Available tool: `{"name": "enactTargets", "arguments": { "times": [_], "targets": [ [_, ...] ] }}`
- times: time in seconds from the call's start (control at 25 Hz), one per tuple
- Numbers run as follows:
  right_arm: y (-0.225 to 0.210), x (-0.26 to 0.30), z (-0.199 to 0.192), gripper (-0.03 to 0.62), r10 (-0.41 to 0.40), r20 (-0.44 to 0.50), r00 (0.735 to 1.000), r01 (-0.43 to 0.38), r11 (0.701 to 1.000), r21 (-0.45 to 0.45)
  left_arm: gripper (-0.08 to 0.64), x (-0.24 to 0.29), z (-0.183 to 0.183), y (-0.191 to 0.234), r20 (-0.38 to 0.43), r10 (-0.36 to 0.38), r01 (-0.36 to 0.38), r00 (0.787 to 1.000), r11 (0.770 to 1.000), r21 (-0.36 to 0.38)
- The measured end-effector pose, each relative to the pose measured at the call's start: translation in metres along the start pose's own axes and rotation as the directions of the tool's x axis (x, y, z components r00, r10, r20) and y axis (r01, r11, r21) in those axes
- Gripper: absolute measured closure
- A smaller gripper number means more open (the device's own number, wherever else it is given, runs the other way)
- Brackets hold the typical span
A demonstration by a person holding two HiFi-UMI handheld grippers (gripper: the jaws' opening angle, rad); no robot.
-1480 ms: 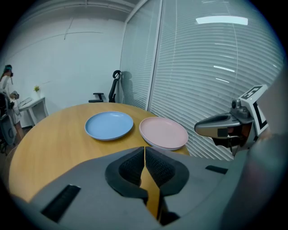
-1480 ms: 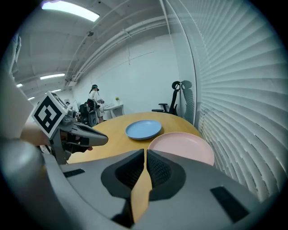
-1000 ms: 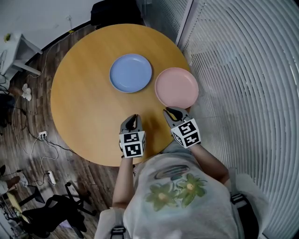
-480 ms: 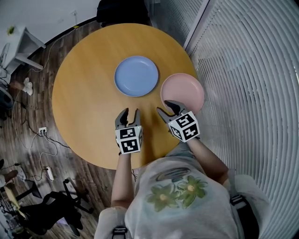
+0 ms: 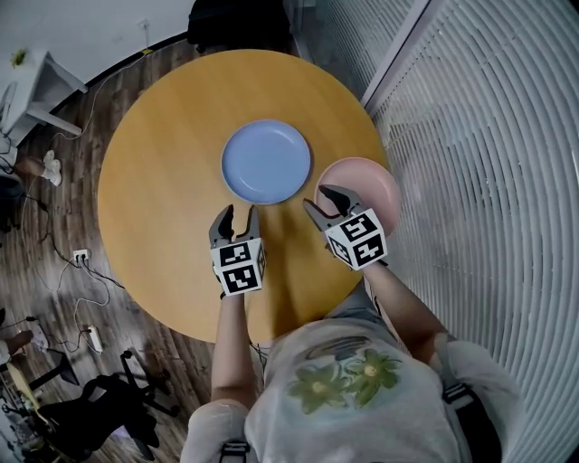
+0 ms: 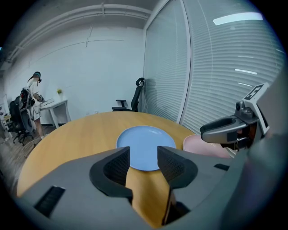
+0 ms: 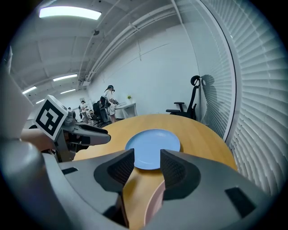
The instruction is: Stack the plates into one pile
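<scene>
Round table point(image 5: 154, 181), blue plate point(image 5: 266, 161) beside pink plate point(image 5: 366, 181), chair point(image 5: 237, 25) beyond, left claw point(image 5: 237, 213), right claw point(image 5: 321, 201) just opened, empty

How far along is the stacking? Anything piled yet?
Done: nothing; the blue plate and pink plate lie side by side on the table, unstacked. In hand: nothing; the left gripper and right gripper have just been opening, both empty, the right one at the pink plate's near rim. Left: lifting one plate onto the other.
</scene>
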State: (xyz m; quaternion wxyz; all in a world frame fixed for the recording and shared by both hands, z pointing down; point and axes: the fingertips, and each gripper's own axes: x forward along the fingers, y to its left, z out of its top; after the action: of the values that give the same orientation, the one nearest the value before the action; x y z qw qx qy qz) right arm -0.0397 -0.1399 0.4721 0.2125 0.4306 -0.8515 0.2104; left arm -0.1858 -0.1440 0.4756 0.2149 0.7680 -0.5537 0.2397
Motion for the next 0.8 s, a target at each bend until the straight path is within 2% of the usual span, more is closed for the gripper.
{"name": "enactTargets", "arguments": {
  "times": [0.28, 0.8],
  "targets": [
    [-0.04, 0.033, 0.019, 0.43, -0.011, -0.012, 1.0, 0.01, 1.0, -0.008, 0.368, 0.047, 0.019, 0.016, -0.018, 0.024, -0.025, 1.0, 0.999, -0.02],
    [-0.08, 0.088, 0.006, 0.43, -0.024, -0.08, 0.997, 0.023, 1.0, -0.009, 0.362, 0.103, 0.011, 0.049, -0.066, 0.072, -0.075, 0.995, 0.996, -0.038]
  ]
}}
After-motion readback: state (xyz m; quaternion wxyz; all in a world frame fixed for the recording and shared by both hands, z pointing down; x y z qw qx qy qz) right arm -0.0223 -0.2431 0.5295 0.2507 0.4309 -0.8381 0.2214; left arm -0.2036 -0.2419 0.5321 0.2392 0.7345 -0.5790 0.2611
